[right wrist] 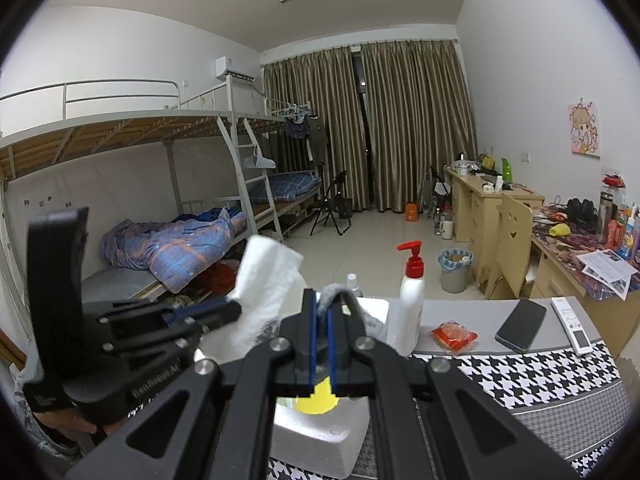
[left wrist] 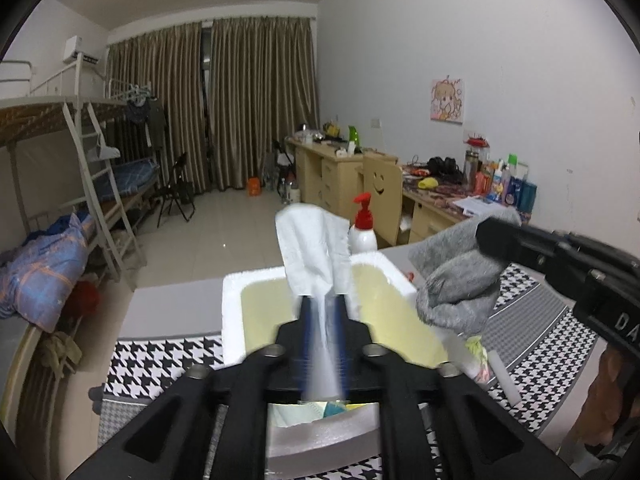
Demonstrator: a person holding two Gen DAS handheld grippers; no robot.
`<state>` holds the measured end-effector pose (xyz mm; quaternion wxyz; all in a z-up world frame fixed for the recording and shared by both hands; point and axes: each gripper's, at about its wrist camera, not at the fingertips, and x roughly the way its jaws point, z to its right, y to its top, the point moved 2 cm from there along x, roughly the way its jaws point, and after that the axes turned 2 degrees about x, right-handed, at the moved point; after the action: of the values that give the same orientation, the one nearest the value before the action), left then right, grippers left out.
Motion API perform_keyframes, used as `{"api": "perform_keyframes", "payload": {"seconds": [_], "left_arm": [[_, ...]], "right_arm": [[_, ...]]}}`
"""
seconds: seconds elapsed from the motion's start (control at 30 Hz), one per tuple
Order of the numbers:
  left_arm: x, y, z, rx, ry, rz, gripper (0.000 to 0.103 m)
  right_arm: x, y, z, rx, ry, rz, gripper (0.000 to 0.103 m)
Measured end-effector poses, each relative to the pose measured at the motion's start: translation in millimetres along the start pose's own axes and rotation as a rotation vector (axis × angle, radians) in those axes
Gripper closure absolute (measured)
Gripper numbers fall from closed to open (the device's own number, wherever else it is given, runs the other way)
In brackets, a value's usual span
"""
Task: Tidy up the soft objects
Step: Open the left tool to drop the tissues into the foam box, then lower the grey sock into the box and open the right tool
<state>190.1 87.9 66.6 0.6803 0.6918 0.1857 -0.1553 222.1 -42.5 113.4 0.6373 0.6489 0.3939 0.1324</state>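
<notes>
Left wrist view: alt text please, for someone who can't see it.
The left tool holds a white cloth above a white foam box on a houndstooth-covered table. At right, the right tool grips a grey sock; a dorm room lies behind.

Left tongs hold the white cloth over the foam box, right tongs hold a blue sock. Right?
Not quite: the sock in the right tongs is grey, not blue, as the left wrist view shows. The rest stands: the left tongs have the white cloth between them over the foam box.
</notes>
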Motion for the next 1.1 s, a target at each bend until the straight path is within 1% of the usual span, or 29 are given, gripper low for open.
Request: {"api": "perform_keyframes", "payload": {"seconds": [0.03,0.1,0.17,0.23,0.33,0.43,0.77,1.1], "left_arm": [[0.0,-0.9,0.1,0.000,0.002,-0.002,0.048],[-1.2,-3.3,-5.0,-0.017,0.012,0.007,0.030],[-4.6,-4.3,-10.5,-0.030,0.027,0.025,0.024],[-6.6,-3.6,-15.2,-0.042,0.038,0.038,0.014],[-11.8,-1.8,-22.2,-0.059,0.066,0.065,0.006],[-15.9,-0.8,-29.1,-0.074,0.078,0.083,0.003],[-19.8,-3.9,-46.0,-0.090,0.102,0.083,0.002],[-21.5,-7.0,-56.9,-0.099,0.113,0.084,0.002]], "right_arm": [[1.3,-0.3,-0.7,-0.001,-0.003,-0.004,0.096],[3.9,-1.5,-1.2,0.001,-0.008,-0.012,0.096],[7.9,-0.6,1.1,0.003,-0.011,-0.016,0.096],[10.2,0.5,-0.2,0.003,-0.011,-0.019,0.096],[11.8,1.7,-1.8,-0.002,-0.007,-0.020,0.096],[14.5,1.7,-6.7,-0.011,-0.001,-0.022,0.096],[30.6,1.0,-23.2,-0.029,0.026,-0.054,0.096],[52.8,-6.6,-27.2,-0.033,0.022,-0.127,0.096]]}}
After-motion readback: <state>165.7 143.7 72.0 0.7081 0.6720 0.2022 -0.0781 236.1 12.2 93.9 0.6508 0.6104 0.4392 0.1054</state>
